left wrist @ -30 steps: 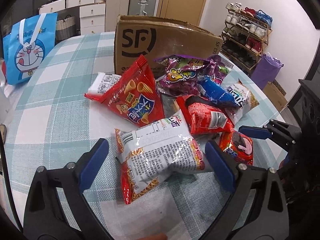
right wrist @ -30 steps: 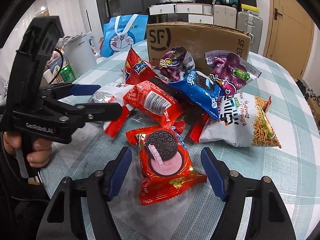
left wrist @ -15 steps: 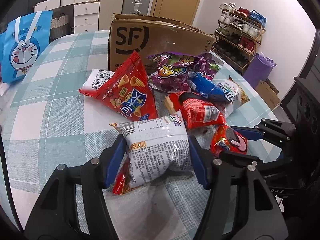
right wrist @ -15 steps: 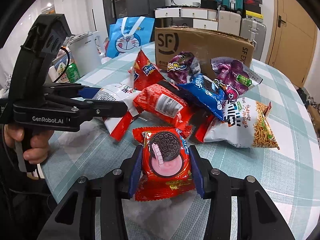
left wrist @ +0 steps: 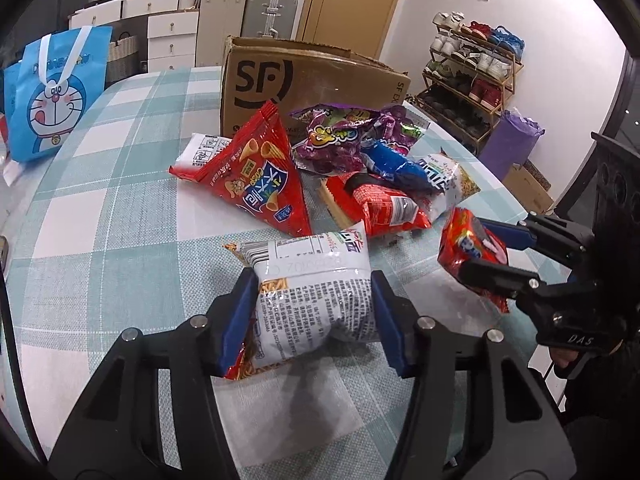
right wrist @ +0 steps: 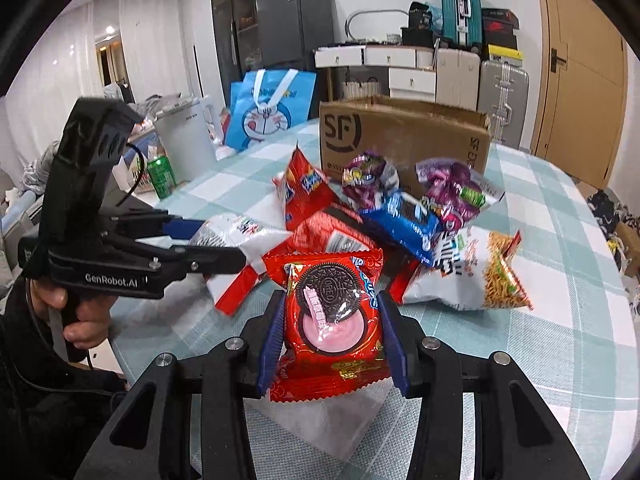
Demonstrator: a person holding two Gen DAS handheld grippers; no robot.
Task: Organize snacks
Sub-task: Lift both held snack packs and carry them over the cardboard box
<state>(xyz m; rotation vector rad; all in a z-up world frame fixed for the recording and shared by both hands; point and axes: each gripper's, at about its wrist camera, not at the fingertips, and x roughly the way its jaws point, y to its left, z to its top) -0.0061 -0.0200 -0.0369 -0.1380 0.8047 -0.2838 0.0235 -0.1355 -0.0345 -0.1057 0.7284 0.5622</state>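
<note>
Crinkled white noodle-snack bag (left wrist: pixel 316 300), lower centre, squeezed by closing left hand-held gripper (left wrist: pixel 312 316). Red Oreo packet (right wrist: pixel 332 312), glossy, clamped firmly in right hand-held gripper (right wrist: pixel 332 344).

From my left feed, the white crinkly noodle-snack packet (left wrist: pixel 312 300) has both side edges covered by blue pads. The black left hand-held gripper (left wrist: pixel 312 320) is cut off at the bottom edge. In my right feed, the brown cardboard box (right wrist: pixel 404 136) hides its own inside, and 2 purple foil snack bags (right wrist: pixel 452 188) cover its lower front. Print on the blue cookie packet (right wrist: pixel 404 224) is too small to read.
</note>
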